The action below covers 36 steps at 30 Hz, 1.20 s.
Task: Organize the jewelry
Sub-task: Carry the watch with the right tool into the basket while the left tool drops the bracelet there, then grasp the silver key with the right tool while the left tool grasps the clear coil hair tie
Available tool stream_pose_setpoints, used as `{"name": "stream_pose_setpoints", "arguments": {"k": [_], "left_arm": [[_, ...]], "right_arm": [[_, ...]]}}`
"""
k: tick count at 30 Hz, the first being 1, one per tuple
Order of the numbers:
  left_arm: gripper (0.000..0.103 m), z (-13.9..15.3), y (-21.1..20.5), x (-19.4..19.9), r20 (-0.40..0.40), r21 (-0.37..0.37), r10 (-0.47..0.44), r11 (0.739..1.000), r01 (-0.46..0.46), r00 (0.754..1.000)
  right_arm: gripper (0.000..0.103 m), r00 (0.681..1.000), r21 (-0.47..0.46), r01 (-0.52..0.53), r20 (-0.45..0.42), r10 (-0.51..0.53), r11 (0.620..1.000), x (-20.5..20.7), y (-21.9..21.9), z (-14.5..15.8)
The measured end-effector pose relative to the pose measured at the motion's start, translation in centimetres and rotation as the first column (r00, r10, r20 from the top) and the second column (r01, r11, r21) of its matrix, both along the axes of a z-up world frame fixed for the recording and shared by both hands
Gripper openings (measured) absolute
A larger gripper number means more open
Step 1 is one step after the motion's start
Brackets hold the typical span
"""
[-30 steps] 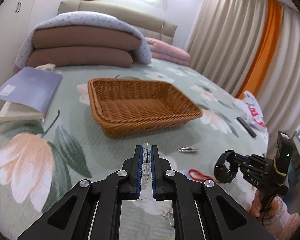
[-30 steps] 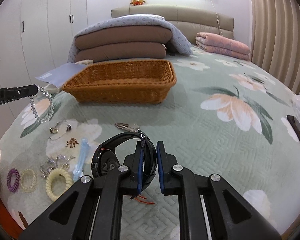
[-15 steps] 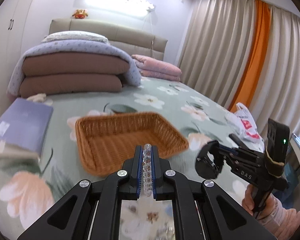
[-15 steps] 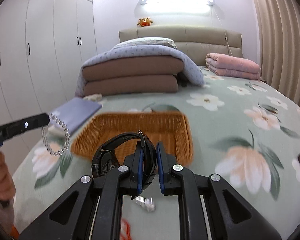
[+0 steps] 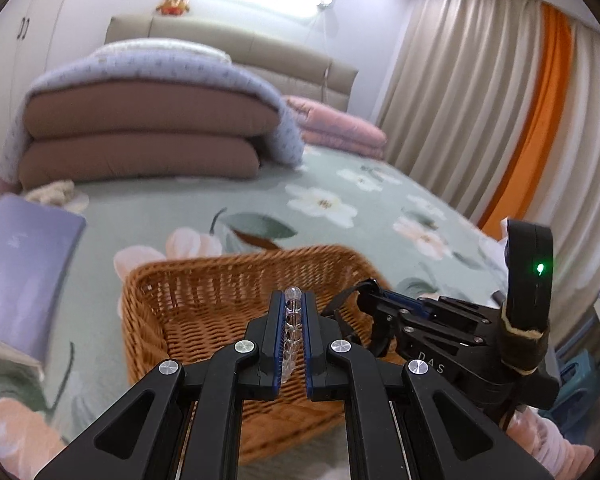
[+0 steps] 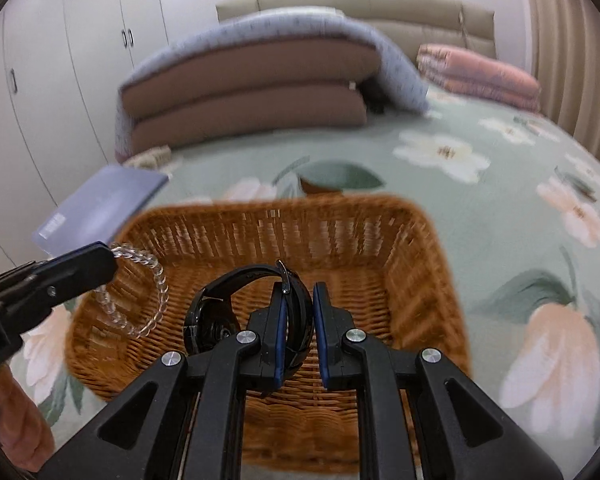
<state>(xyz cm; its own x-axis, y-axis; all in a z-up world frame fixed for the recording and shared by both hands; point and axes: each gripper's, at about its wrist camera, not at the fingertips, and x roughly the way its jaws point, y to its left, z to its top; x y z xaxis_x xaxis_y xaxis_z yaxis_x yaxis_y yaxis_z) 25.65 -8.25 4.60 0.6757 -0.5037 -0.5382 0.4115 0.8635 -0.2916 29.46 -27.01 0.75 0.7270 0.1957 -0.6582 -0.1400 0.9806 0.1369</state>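
Both wrist views (close, forward-facing) share the wicker basket (image 5: 188, 304).

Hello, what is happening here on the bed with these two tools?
A person is sorting jewelry into a wicker basket on the bed. The left gripper is shut on a clear bead bracelet; the right gripper is shut on a black watch. Both pieces hang over the basket, not yet released.
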Motion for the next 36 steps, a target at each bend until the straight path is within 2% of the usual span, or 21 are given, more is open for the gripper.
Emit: {"name": "stream_pose_setpoints", "arguments": {"k": [5,11,13,15,17,19,20,27,32,36], "left_arm": [[0.008,-3.5,-0.3,2.4,-0.080,0.024,-0.003,1.000,0.005,0.997],[0.008,-4.4,0.1,2.7,-0.102,0.048,0.015,0.999,-0.011,0.995],[0.009,-4.5,0.1,2.8,-0.112,0.063,0.029,0.998,-0.022,0.993],[0.012,-4.7,0.2,2.9,-0.120,0.086,0.044,0.996,-0.034,0.992],[0.015,-5.0,0.4,3.2,-0.132,0.094,0.059,0.994,-0.047,0.989],[0.029,-5.3,0.7,3.3,-0.148,0.095,0.063,0.994,-0.049,0.987],[0.033,-5.3,0.7,3.3,-0.149,0.097,0.068,0.994,-0.054,0.986],[0.035,-2.9,1.7,0.2,-0.106,0.095,0.071,0.994,-0.061,0.992],[0.036,1.0,3.4,-5.3,-0.031,0.082,0.068,0.994,-0.065,0.997],[0.047,3.4,4.5,-10.6,0.031,0.075,0.072,0.994,-0.074,0.997]], "right_arm": [[0.016,0.998,0.016,-0.013,-0.059,0.014,1.000,1.0,-0.4,-1.8],[0.016,0.998,0.012,-0.008,-0.070,0.009,1.000,0.7,-0.5,-1.8],[0.025,0.998,0.016,0.003,-0.062,-0.002,1.000,0.6,-0.9,-1.5],[0.042,0.999,0.016,0.017,-0.041,-0.016,1.000,0.3,-1.3,-1.1],[0.046,0.999,0.021,0.029,-0.025,-0.028,0.999,0.1,-1.6,-0.6],[0.046,0.999,0.031,0.033,-0.012,-0.033,0.999,-0.3,-1.9,-0.1],[0.046,0.999,0.036,0.034,-0.006,-0.034,0.999,-0.5,-2.1,0.1],[0.046,0.999,0.093,0.015,0.048,-0.020,0.996,-5.3,-2.7,3.8],[0.046,0.992,0.102,-0.008,0.122,-0.004,0.995,-11.5,-2.9,6.2],[0.046,0.984,0.062,-0.009,0.177,-0.002,0.998,-16.2,-2.9,6.5]]}}
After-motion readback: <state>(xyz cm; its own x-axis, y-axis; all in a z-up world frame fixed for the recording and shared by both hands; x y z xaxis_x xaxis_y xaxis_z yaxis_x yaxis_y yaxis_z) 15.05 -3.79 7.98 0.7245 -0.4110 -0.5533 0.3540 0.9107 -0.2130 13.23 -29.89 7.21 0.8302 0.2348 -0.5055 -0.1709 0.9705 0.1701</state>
